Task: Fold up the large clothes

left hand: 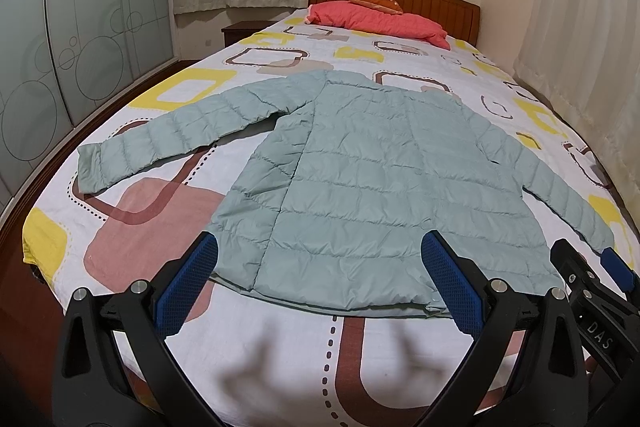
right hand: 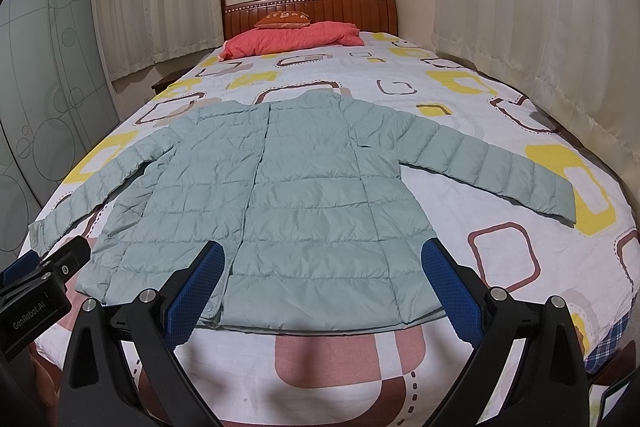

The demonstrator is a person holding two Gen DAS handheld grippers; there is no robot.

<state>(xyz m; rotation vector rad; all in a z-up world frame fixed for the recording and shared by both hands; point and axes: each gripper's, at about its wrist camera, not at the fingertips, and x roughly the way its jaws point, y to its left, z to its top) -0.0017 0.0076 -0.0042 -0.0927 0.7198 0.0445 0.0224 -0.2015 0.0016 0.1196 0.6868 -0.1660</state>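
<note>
Here, jacket [left hand: 376, 167] flat on bed [left hand: 360, 55], unfolded.

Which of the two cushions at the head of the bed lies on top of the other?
The small orange cushion with the gold pattern lies on top; the long pink pillow lies under it, flat on the bed.

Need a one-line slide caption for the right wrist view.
Open right gripper poised above the hem of a pale green puffer jacket spread flat, sleeves out, on a patterned bed.
</note>
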